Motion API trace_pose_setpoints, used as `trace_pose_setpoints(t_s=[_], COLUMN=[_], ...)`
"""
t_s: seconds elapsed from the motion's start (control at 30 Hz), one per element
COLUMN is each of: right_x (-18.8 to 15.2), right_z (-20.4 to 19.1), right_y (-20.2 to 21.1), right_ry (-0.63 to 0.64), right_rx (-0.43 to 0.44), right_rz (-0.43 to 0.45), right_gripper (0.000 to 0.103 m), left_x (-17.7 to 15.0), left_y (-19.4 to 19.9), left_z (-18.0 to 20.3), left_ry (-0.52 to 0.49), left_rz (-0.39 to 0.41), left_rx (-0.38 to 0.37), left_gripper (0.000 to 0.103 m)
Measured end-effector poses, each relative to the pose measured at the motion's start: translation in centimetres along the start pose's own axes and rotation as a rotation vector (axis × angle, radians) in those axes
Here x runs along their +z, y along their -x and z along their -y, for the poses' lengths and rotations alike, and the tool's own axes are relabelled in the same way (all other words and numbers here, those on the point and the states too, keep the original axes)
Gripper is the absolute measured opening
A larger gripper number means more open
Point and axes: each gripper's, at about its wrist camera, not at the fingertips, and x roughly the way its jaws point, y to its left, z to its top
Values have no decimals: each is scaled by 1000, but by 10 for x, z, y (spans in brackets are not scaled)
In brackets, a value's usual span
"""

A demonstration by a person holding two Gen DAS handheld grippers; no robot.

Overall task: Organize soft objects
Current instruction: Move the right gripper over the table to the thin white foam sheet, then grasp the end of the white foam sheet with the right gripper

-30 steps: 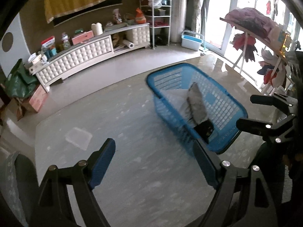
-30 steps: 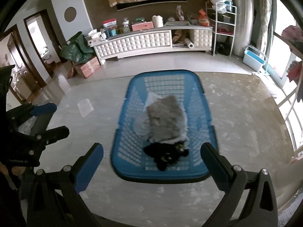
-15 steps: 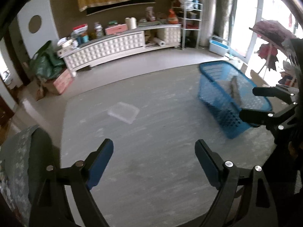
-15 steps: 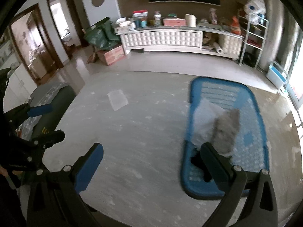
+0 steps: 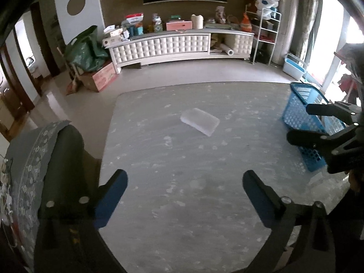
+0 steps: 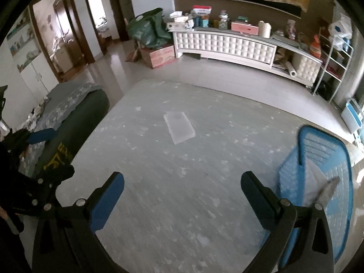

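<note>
A blue plastic basket [image 6: 323,159] sits on the grey table at the right; grey and white soft items [image 6: 327,188] lie inside it. The basket also shows at the right edge of the left wrist view [image 5: 300,118], partly behind the right gripper. My left gripper [image 5: 184,191] is open and empty over the bare table top. My right gripper [image 6: 182,193] is open and empty, left of the basket. A dark green cushion with a floral grey cover [image 5: 45,159] lies at the table's left edge, also seen in the right wrist view [image 6: 75,118].
A clear flat plastic block [image 5: 200,124] lies mid-table, also in the right wrist view [image 6: 179,126]. Behind stand a white TV cabinet [image 5: 173,45] with clutter, a green bag [image 5: 86,50], a cardboard box [image 5: 100,79] and a wire shelf [image 5: 266,36].
Both grippers have swung left, away from the basket, which has slid to the right edge of both views. The cushion at the left has come into view. Both stay open.
</note>
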Motion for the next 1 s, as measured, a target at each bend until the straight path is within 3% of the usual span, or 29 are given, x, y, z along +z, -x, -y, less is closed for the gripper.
trace_pose_setpoints(t_s=[0.2, 0.63, 1.0], right_x=[12, 44, 64], right_z=[-12, -27, -26], right_y=[-29, -108, -170], right_ry=[64, 157, 216], right_rx=[17, 3, -21], right_rz=[-36, -144, -234], right_gripper=[103, 103, 103], left_x=[-2, 6, 23], left_y=[-14, -76, -148], left_z=[-27, -78, -89], left_ry=[40, 116, 51], left_rz=[6, -56, -107], left_rx=[16, 39, -7], left_gripper=[103, 103, 103])
